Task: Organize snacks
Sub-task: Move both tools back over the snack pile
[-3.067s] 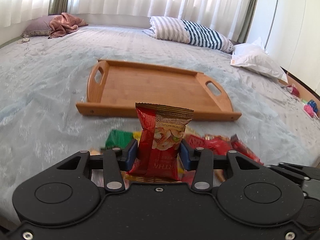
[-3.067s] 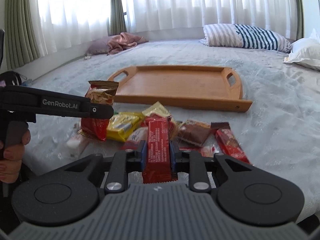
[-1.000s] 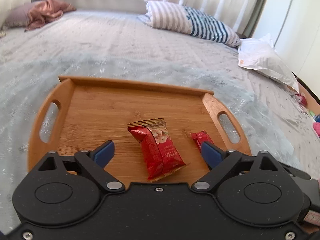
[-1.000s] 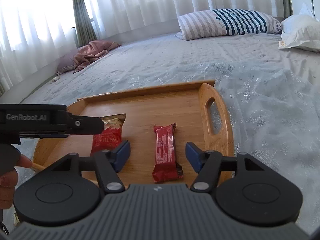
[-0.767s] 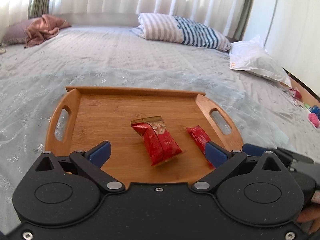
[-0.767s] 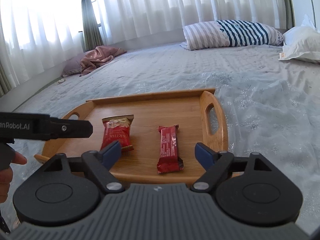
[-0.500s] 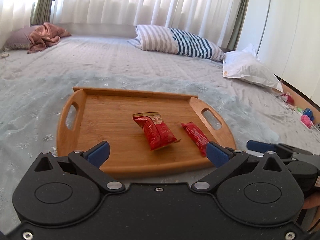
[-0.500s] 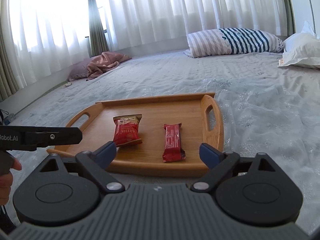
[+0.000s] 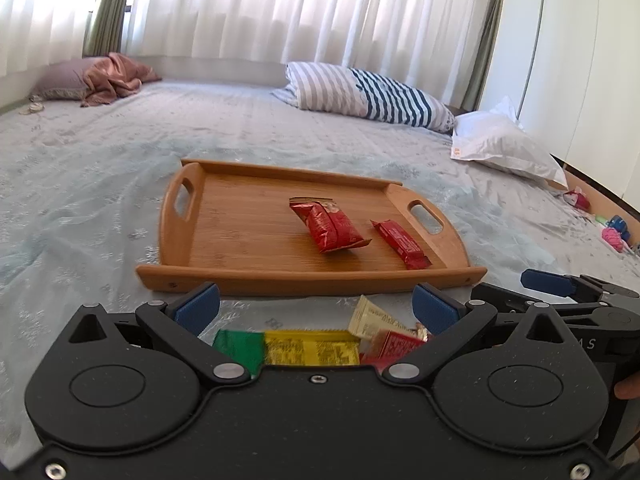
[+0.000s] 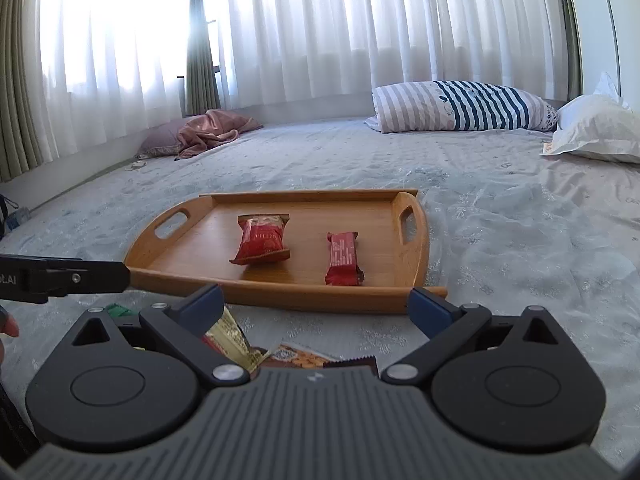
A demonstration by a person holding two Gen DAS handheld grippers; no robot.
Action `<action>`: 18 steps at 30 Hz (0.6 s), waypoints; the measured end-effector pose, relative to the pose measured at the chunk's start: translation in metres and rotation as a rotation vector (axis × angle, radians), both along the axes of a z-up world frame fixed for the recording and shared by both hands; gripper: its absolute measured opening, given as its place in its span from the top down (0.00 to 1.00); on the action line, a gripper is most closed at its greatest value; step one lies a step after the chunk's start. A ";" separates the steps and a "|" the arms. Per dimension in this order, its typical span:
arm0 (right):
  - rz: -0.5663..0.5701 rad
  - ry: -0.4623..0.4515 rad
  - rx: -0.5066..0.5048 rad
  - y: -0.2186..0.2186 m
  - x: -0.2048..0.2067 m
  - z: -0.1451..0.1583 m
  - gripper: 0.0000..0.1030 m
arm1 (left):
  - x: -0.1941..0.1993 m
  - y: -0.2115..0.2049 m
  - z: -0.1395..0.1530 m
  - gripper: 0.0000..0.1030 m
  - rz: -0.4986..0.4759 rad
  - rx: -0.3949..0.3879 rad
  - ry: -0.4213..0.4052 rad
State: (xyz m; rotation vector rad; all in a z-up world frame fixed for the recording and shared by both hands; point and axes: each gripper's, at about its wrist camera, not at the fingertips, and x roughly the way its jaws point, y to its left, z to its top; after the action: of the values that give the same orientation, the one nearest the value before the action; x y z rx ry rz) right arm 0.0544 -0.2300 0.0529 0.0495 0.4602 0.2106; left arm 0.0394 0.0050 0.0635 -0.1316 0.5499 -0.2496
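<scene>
A wooden tray [image 9: 248, 236] [image 10: 200, 248] lies on the bed. On it lie a red snack bag [image 9: 330, 226] [image 10: 262, 240] and a red bar [image 9: 402, 244] [image 10: 343, 258], side by side. My left gripper [image 9: 316, 308] is open and empty, above a pile of loose snacks in front of the tray: a green-and-yellow packet [image 9: 288, 347], a cream packet [image 9: 376, 322] and a red packet [image 9: 394, 346]. My right gripper [image 10: 316, 306] is open and empty, over a yellow packet [image 10: 232, 338] and a brown packet [image 10: 300, 356].
A striped pillow [image 9: 368, 94] and a white pillow [image 9: 504, 146] lie at the back right, a pink cloth on a pillow [image 9: 104, 80] at the back left. Small toys [image 9: 612, 234] sit at the bed's right edge. Curtains hang behind.
Both grippers let go of the red bag and red bar on the tray, opened, and drew back toward the snack pile in front of the tray.
</scene>
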 end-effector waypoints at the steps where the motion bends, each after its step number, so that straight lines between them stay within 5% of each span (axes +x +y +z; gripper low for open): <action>1: -0.002 0.002 -0.002 0.000 -0.002 -0.001 0.00 | -0.005 0.001 -0.001 0.00 0.003 0.001 -0.005; 18: -0.098 0.015 -0.078 -0.002 -0.027 -0.028 0.00 | -0.055 0.008 -0.020 0.00 0.044 0.053 -0.071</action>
State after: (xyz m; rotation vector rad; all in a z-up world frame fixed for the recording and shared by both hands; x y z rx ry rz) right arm 0.0277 -0.2323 0.0251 -0.0032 0.4789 0.0959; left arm -0.0161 0.0128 0.0431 -0.0832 0.4821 -0.1956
